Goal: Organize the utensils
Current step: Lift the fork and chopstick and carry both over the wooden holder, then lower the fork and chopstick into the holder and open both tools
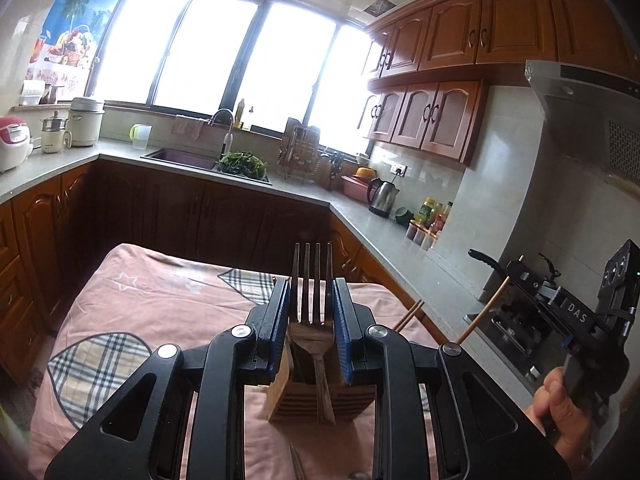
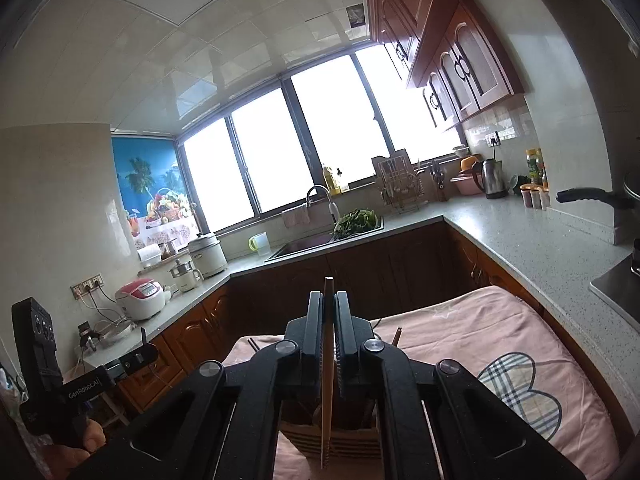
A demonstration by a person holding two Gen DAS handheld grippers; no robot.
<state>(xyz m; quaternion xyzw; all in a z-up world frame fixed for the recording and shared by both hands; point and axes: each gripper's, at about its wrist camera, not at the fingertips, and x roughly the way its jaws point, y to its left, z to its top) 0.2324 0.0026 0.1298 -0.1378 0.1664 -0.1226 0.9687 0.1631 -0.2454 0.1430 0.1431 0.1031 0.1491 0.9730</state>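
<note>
My left gripper is shut on a wooden fork, tines pointing up, with the blue pads pressing its head from both sides. Beneath it on the pink cloth stands a slotted wooden utensil holder that holds the fork's handle. My right gripper is shut on a single light wooden chopstick, held upright over the same holder. In the left wrist view the right gripper hangs to the right with its chopstick slanting down. The left gripper's body shows at the lower left.
A table under a pink cloth with plaid patches carries the holder. More chopsticks poke up at its right edge. A grey L-shaped counter with sink, kettle and stove runs behind and to the right.
</note>
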